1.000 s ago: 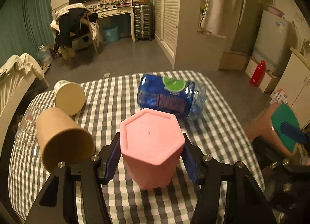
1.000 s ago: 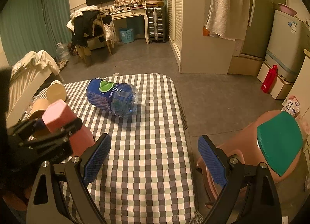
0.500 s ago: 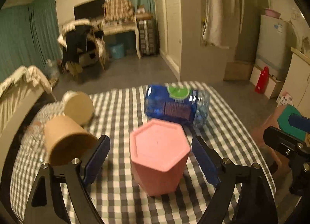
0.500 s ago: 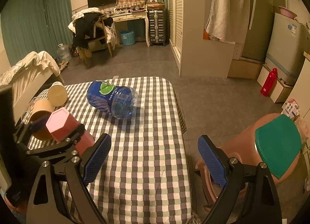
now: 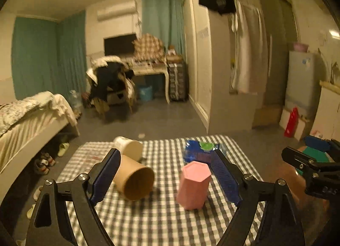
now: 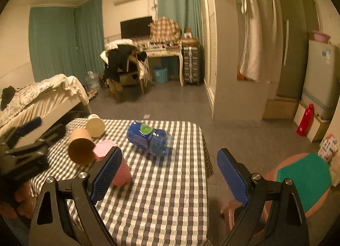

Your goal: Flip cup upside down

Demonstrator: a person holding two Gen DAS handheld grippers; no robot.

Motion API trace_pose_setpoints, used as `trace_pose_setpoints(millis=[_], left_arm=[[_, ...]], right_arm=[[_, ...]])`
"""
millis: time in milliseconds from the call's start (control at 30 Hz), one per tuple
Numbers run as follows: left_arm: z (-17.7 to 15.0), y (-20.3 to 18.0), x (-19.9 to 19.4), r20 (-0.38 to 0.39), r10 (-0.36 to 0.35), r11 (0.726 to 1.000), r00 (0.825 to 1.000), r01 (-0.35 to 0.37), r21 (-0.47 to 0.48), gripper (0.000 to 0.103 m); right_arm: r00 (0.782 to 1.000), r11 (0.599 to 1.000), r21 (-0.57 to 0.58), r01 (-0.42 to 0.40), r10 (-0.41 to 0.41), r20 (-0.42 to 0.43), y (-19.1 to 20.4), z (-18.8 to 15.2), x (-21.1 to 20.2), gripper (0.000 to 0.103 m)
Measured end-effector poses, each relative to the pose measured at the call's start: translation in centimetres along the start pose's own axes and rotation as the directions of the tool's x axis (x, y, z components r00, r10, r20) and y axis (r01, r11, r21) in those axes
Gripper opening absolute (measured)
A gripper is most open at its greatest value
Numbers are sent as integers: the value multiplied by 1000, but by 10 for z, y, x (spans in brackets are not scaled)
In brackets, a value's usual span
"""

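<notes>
1. We find the pink hexagonal cup (image 5: 193, 184) standing upside down on the checked tablecloth (image 5: 161, 220), its closed base uppermost and its body leaning slightly

2. The left gripper (image 5: 167, 179) has its fingers spread wide apart and holds nothing; the cup stands between them, nearer the right-hand pad and clear of both

3. The right gripper (image 6: 170, 179) is likewise spread wide and carries nothing; it hangs over the near right edge of the table, and its left pad hides part of the cup (image 6: 112, 161) in that view

4. A brown paper cup (image 5: 133, 180) lies on its side just left of the pink cup, mouth toward us; a white paper cup (image 5: 128, 147) lies on its side beyond it

5. A blue plastic bottle (image 6: 148, 139) lies on its side at the far side of the cloth, behind and right of the pink cup

6. A pink stool with a green seat (image 6: 301, 182) stands on the floor right of the table
</notes>
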State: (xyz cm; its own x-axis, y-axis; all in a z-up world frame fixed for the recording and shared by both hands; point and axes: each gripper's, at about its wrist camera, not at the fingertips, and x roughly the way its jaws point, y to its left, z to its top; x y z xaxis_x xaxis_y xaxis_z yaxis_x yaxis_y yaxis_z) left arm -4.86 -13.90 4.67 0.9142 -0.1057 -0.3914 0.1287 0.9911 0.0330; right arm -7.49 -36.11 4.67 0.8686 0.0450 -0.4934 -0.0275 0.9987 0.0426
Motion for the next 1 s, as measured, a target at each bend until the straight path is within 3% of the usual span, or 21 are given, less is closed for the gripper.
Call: trace_pose_setpoints(millis=[267, 500, 700, 767, 1000], left_arm=[[-20, 36, -37, 32, 59, 996, 998, -57, -75, 89], [-47, 49, -40, 14, 99, 991, 995, -97, -95, 89], [-64, 48, -36, 12, 119, 989, 993, -117, -95, 89], [-66, 49, -35, 24, 136, 986, 990, -133, -102, 101], [-72, 49, -27, 19, 147, 985, 989, -145, -98, 103]], right_arm=[[998, 999, -36, 19, -17, 62, 25, -9, -34, 91], [999, 999, -53, -14, 15, 30, 55, -34, -26, 91], [997, 993, -116, -20, 28, 69, 74, -43, -22, 92], [997, 992, -122, -18, 27, 77, 77, -45, -18, 96], [996, 994, -109, -6, 15, 85, 73, -47, -6, 103]])
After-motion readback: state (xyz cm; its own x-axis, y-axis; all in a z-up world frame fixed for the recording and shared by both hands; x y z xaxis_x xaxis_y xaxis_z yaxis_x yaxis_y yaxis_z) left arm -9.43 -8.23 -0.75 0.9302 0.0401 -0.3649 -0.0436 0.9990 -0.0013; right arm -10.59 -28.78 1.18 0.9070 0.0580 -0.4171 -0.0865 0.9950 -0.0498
